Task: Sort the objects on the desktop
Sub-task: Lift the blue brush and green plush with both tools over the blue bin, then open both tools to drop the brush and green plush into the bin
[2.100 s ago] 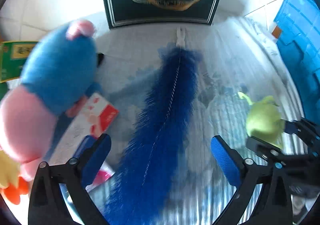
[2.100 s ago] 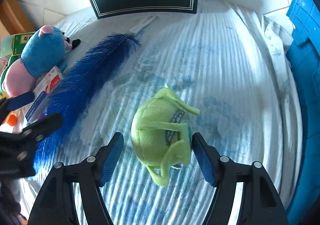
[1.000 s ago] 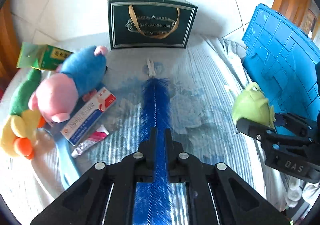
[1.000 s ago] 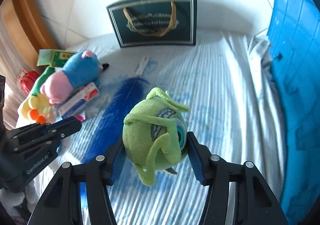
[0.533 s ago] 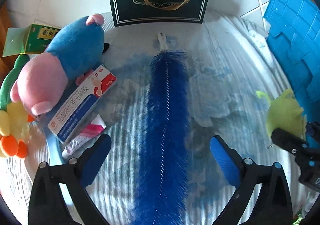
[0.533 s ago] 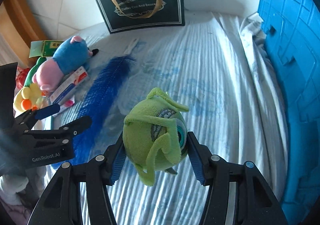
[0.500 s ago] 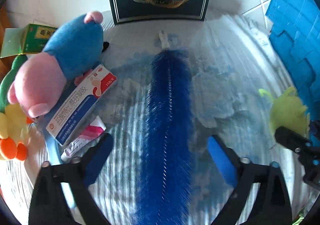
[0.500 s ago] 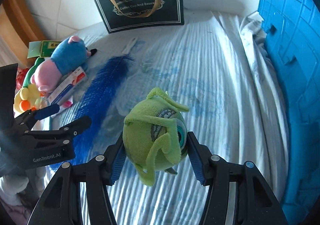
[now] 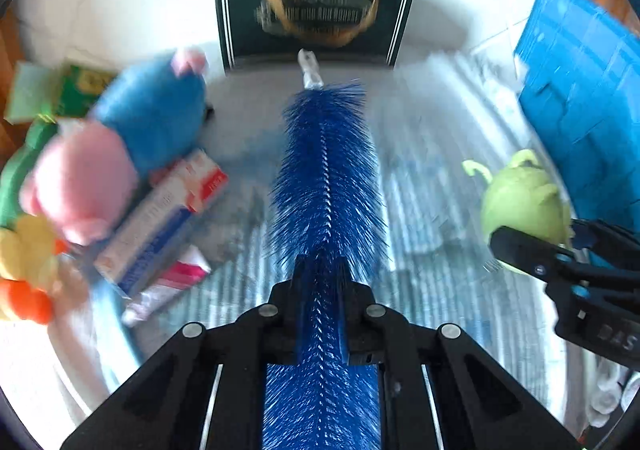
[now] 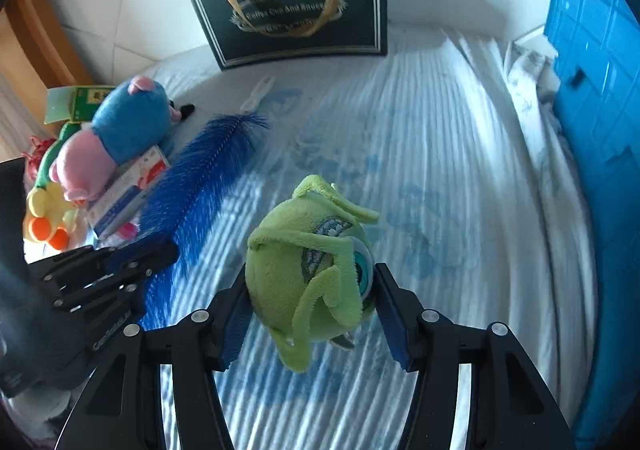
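Left wrist view: left gripper (image 9: 322,290) clamped tight on long blue bristle brush (image 9: 326,186), stiff spiky fibres on a twisted wire spine, white handle tip toward the far dark gift bag (image 9: 316,16). Right wrist view: right gripper (image 10: 310,310) squeezing round fuzzy green one-eyed plush (image 10: 308,266) above ribbed white-blue cloth (image 10: 460,170), glossy blue plastic crate (image 10: 600,90) at right.

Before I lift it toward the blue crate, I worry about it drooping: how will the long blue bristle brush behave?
The blue bristle brush probably sags: the left hand-held gripper pinches it partway along, leaving a long overhang. Its soft-looking bristles likely compress, so it may twist. It looks light.
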A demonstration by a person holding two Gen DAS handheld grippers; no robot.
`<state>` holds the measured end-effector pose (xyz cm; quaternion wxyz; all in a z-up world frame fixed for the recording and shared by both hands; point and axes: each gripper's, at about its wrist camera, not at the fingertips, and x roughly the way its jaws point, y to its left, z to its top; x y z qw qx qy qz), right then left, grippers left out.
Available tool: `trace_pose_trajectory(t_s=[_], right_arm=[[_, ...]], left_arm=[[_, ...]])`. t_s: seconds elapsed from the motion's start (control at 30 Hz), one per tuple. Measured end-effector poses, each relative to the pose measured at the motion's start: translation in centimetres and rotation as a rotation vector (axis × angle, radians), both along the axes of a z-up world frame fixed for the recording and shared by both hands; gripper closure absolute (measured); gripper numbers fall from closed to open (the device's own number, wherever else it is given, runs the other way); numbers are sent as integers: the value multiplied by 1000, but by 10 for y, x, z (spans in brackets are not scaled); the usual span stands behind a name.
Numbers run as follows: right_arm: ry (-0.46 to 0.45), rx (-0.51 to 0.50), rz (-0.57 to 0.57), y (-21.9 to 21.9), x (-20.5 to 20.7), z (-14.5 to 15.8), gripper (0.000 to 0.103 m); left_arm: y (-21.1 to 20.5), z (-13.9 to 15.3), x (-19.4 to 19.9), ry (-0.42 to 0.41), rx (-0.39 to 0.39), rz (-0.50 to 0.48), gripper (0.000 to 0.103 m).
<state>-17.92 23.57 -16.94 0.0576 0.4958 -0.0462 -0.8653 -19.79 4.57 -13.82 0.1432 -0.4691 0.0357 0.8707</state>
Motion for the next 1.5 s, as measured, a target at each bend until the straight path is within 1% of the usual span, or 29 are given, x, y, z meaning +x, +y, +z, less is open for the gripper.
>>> trace_pose_trajectory(t_s=[0.07,0.13,0.23,0.33,0.4,0.5,0.63,0.77,0.83,0.9,1.03,1.13,1.17,1.2,1.27,1.4,1.43,1.5], right_arm=[[43,-6,2,-3,8,17,46],[83,-9,4,-4,18,35,46],[165,-9,-2,-4,37,71,46],[259,5,-27,5,59,112,46],[325,31,-50,13,75,139,46],[396,53,-98,30,98,173,46],[478,76,-153,59,129,209,46],[549,103,-217,100,166,246,46],[582,124,-245,123,183,261,46],[610,148,-281,151,201,273,46],[632,182,-364,220,232,284,46],[620,198,-408,271,251,280,46],[612,205,-420,286,255,278,46],[602,215,-428,300,257,275,46],[576,231,-446,326,259,266,46],[517,235,-467,378,257,245,46],[501,238,-471,387,254,240,46],[476,248,-476,402,257,231,46]], left_arm=[[3,20,15,63,-7,-12,91],[5,39,28,106,6,-19,91],[13,69,49,186,16,-40,91],[26,96,67,250,35,-66,91],[37,114,78,286,48,-86,91],[55,139,98,335,91,-125,91],[91,174,122,413,134,-190,91],[138,213,145,481,199,-268,91],[168,227,158,499,240,-317,91],[200,239,168,509,262,-350,91],[270,257,184,484,320,-387,91],[320,262,193,455,337,-395,91],[337,268,194,447,332,-397,91],[354,266,197,438,324,-398,91],[386,258,203,412,295,-402,91],[437,233,215,357,205,-422,90],[446,228,218,354,183,-425,88],[462,221,228,366,123,-427,87]])
